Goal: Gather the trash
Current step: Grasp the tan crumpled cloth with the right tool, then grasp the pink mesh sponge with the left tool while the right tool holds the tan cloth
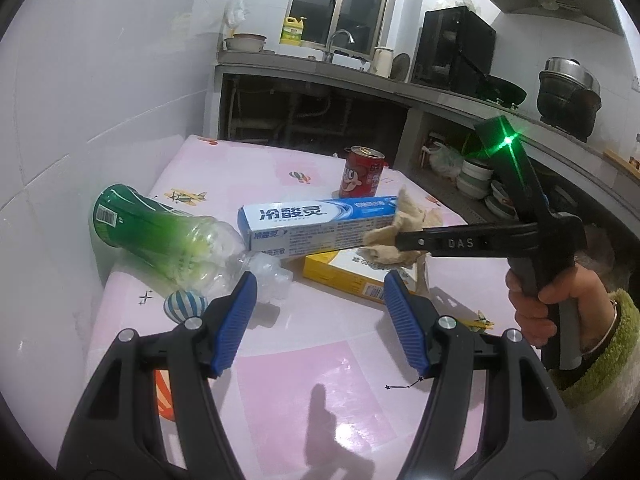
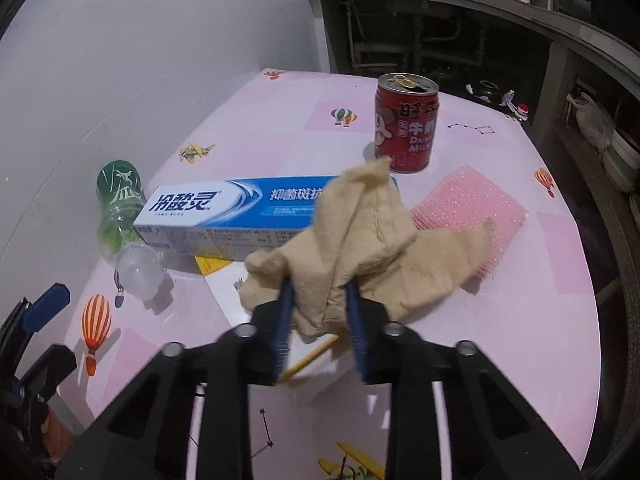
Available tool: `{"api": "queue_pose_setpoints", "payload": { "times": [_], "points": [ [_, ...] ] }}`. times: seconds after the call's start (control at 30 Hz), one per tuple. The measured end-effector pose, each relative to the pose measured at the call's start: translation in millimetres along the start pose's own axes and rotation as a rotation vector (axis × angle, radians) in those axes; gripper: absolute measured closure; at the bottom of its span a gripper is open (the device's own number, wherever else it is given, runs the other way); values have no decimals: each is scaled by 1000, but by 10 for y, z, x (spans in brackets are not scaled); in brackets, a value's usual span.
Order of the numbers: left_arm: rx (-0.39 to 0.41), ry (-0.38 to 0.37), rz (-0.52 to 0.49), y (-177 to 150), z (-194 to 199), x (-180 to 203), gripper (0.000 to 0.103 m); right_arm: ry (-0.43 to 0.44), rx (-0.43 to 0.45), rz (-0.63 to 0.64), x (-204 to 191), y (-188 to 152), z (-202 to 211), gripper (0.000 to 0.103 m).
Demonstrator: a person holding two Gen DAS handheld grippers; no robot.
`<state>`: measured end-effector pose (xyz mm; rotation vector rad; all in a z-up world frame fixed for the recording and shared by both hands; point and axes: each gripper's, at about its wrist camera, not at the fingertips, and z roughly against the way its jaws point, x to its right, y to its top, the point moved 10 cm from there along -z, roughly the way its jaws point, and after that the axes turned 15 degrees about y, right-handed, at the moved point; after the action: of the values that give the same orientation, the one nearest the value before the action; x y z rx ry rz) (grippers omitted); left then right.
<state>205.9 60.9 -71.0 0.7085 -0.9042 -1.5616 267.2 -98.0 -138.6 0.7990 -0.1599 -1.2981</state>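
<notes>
seen from the left wrist, the left gripper [image 1: 320, 304] hangs with its blue pads spread apart and nothing between them, above a pink patterned tablecloth [image 1: 320, 360]. beyond it lie a crushed green plastic bottle [image 1: 160, 236] on its side, a blue-and-white toothpaste box [image 1: 316, 224] resting partly on a flat yellow box [image 1: 352, 276], and an upright red drink can [image 1: 362, 172]. from the right, a hand [image 1: 548, 304] in a green sleeve brings the right gripper [image 1: 396, 242] onto a crumpled beige paper towel [image 1: 404, 220] beside the toothpaste box.

seen from the right wrist, the right gripper [image 2: 318, 300] is clenched on the crumpled beige paper towel [image 2: 360, 240], its pads pressing the wad from both sides. the towel sits over the yellow box [image 2: 212, 264], against the toothpaste box [image 2: 232, 212], with a pink mesh pad [image 2: 468, 208] to its right and the red drink can [image 2: 405, 128] behind.
</notes>
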Motion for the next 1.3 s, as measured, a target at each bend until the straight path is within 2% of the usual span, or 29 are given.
{"api": "queue_pose_setpoints", "payload": {
  "times": [0.03, 0.13, 0.37, 0.53, 0.77, 0.83, 0.97, 1.0, 1.2, 1.3],
  "points": [
    [1, -1, 0, 4, 2, 5, 41, 0, 6, -5, 15, -10, 32, 90],
    [6, -4, -3, 17, 17, 27, 41, 3, 28, -21, 65, -38, 165, 94],
    [9, -12, -17, 20, 44, 91, 41, 32, 91, -90, 245, -153, 618, 94],
    [9, -42, -35, 45, 44, 230, 41, 29, 106, -159, 473, -447, 943, 94],
    [-14, -186, -102, 370, -96, 799, 41, -10, 72, -315, 952, -1037, 982, 94],
    [-51, -244, -149, 476, -196, 1041, 40, -8, 75, -353, 1041, -1151, 965, 94],
    [-163, -281, -276, 631, -564, 1560, 29, 3, 107, -378, 1116, -1231, 1000, 94],
    [-214, -269, -309, 648, -716, 1696, 29, 3, 111, -378, 1130, -1249, 1010, 94],
    [-395, -230, -436, 688, -1494, 2279, 24, 29, 114, -366, 1134, -1299, 1027, 94],
    [-475, -132, -531, 594, -1902, 2448, 22, 46, 121, -366, 1146, -1298, 1027, 94]
  ]
}}
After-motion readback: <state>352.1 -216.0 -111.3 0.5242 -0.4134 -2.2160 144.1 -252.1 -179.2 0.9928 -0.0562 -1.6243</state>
